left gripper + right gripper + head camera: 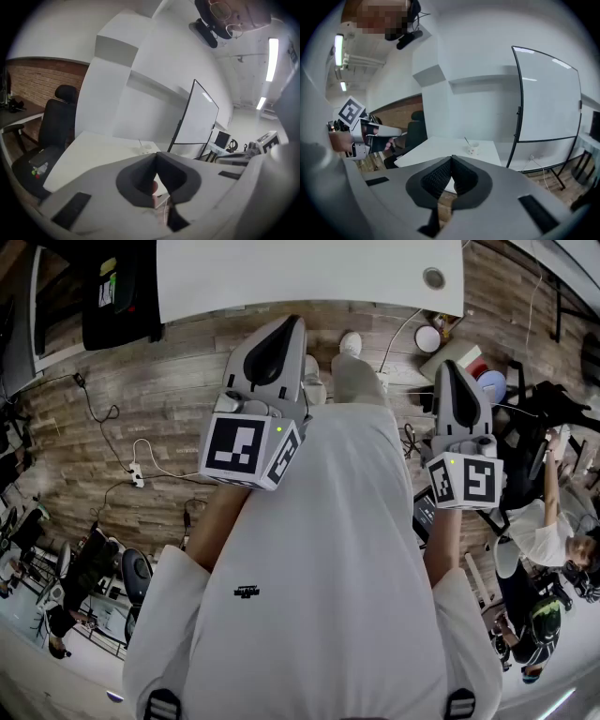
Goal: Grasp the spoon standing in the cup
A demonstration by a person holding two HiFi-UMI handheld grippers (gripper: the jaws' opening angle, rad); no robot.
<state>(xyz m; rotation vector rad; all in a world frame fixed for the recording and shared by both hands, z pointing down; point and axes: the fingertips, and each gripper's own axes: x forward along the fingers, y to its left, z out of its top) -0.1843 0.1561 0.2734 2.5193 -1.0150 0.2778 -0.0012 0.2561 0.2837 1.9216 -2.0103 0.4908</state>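
A small white cup (473,149) with a thin spoon (467,141) leaning in it stands near the far right corner of a white table (436,147). The left gripper view shows the same cup (146,149) and spoon (140,143) far ahead. Both grippers are held close to my body, well short of the table (309,277). My left gripper (286,326) has its jaws pressed together with nothing between them. The right gripper (448,367) is likewise shut and empty. In the right gripper view the left gripper (393,132) shows at the left.
A black office chair (58,119) stands at the table's left end. A whiteboard on a stand (548,98) is to the right of the table. Cables and a power strip (138,474) lie on the wooden floor. Another person (553,531) sits at my right.
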